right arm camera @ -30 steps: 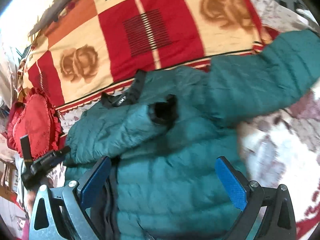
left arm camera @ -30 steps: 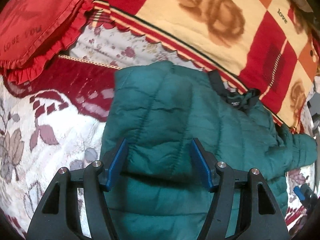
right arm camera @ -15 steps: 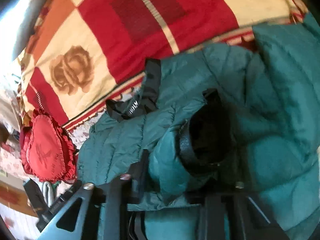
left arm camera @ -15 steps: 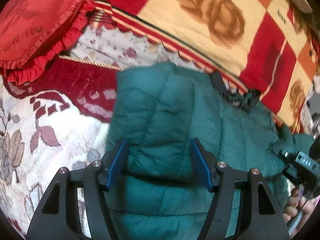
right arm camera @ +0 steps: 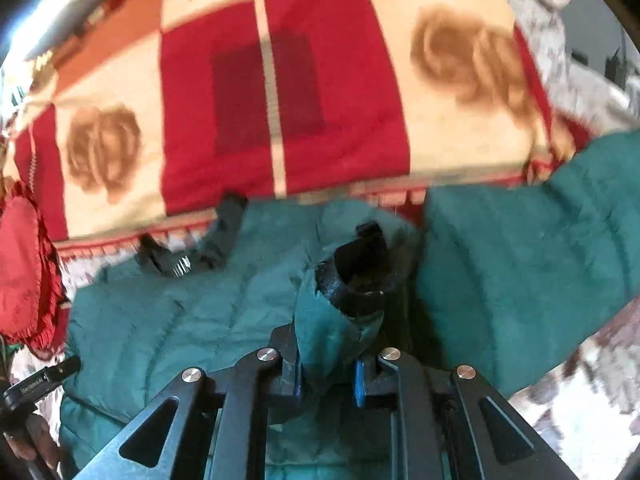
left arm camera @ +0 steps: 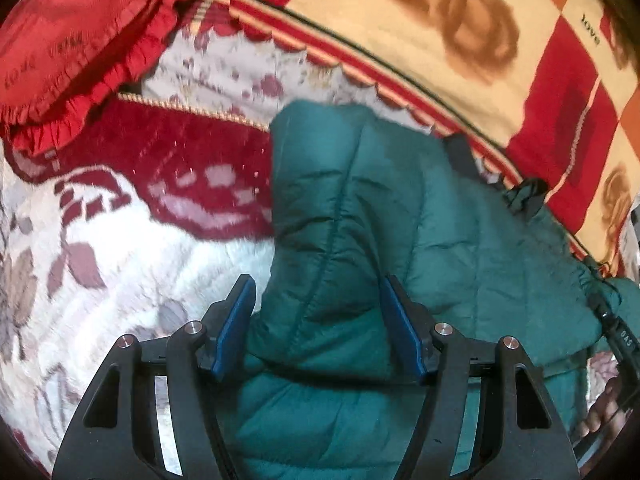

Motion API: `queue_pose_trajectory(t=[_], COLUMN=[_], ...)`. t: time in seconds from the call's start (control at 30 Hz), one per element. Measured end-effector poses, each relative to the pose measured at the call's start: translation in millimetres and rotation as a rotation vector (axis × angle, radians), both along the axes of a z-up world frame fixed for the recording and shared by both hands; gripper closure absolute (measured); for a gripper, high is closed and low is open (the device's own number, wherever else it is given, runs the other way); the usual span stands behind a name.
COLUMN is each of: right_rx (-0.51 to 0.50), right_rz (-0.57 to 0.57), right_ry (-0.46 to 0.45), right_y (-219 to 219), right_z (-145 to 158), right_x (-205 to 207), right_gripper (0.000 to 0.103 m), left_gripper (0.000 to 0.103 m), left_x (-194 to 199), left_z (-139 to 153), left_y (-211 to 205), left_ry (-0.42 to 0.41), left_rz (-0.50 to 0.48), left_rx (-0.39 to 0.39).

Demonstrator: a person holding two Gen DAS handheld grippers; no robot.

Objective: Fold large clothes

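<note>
green jacket cuff (right arm camera: 352, 292) pinched in right gripper (right arm camera: 326, 376)

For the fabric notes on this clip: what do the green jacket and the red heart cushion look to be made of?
Green jacket: probably thin synthetic shell over padding, slight sheen; stitched quilt lines and puffy panels show. Red heart cushion: apparently smooth satin-like cloth with a gathered frill edge; blur leaves the weave unclear.

Left gripper (left arm camera: 316, 320) points steeply down, jaws approx. half apart, blue pads (left arm camera: 236, 324) not pressing. Right gripper (right arm camera: 328, 372) tilted down too, jaws nearly together, pinching teal fabric betw. pads.
</note>
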State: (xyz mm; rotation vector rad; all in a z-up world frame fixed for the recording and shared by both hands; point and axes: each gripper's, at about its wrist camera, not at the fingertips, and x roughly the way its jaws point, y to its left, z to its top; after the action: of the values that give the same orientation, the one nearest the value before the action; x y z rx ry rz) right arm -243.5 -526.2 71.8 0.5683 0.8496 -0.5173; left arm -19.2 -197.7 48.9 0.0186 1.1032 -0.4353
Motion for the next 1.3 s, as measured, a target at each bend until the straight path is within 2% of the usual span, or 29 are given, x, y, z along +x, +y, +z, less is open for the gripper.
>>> queue_pose_trajectory(t=[0.03,0.07,0.1,0.13,0.2,0.33,0.47,0.6,0.7,0.8,0.9,1.03,1.17,1.3], right_rx=[0.012,0.029,0.040,0.036,0.009,-0.059,-0.040,-0.062,-0.095,-0.135,-0.093,-0.094,-0.100,-0.080], right_rz=[-0.003,-0.007,-0.019,-0.039,-0.077,-0.088,0.017,0.193,0.247,0.220,0.199,0.201,0.129,0.072], right_ry=[0.026,0.044,0.065,0.082,0.097,0.076,0.021,0.060,0.134,0.174,0.152,0.153,0.100,0.113], right_y=[-2.1,-4.2,-5.9,-6.7,-7.2,-0.3,20.0,56.4,70.0,65.4,54.8,54.2,44.4,25.7], right_z=[-7.8,-12.9,-15.4,-15.0,-6.9,24.8,44.6,30.8,6.0,-18.2,-30.7,-23.1,-0.8,-10.4], right_x=[0.9,0.2,-1.3,-4.4,-14.6,-24.4,-4.8,35.9,51.4,49.5,44.0,41.1,21.4,10.9], right_gripper=[0.086,0.080,0.065,0.060,0.057,0.056,0.056,0.056,0.056,0.056,0.055,0.055,0.055,0.056], left_gripper=[0.038,0.038,0.038,0.038,0.038,0.038,0.038,0.038,0.038,0.034,0.030,0.025,0.024,0.024], left_x=[-0.1,-0.4,-0.7,-1.0,-1.3,-1.7,-6.4,-9.7,-14.9,-18.7,-17.1,-15.6,-15.4,-15.9], left_z=[-1.6,-1.7,-1.6,-1.0,1.1,18.6,30.1,20.9,11.5,5.2,0.3,-3.7,-6.1,-6.4], left_y=[0.7,1.1,1.5,2.2,3.6,7.0,-2.1,-19.9,-28.0,-29.4,-29.2,-27.4,-25.0,-25.3], left_ry=[-0.004,-0.005,-0.005,-0.004,0.003,-0.047,-0.095,-0.106,-0.154,-0.187,-0.182,-0.183,-0.179,-0.181], left_rz=[0.002,0.002,0.002,0.002,-0.001,0.004,-0.013,-0.040,-0.054,-0.067,-0.068,-0.054,-0.045,-0.046], left_rx=[-0.004,-0.007,-0.006,-0.002,-0.002,-0.015,-0.013,0.035,0.092,0.112,0.110,0.114,0.103,0.102])
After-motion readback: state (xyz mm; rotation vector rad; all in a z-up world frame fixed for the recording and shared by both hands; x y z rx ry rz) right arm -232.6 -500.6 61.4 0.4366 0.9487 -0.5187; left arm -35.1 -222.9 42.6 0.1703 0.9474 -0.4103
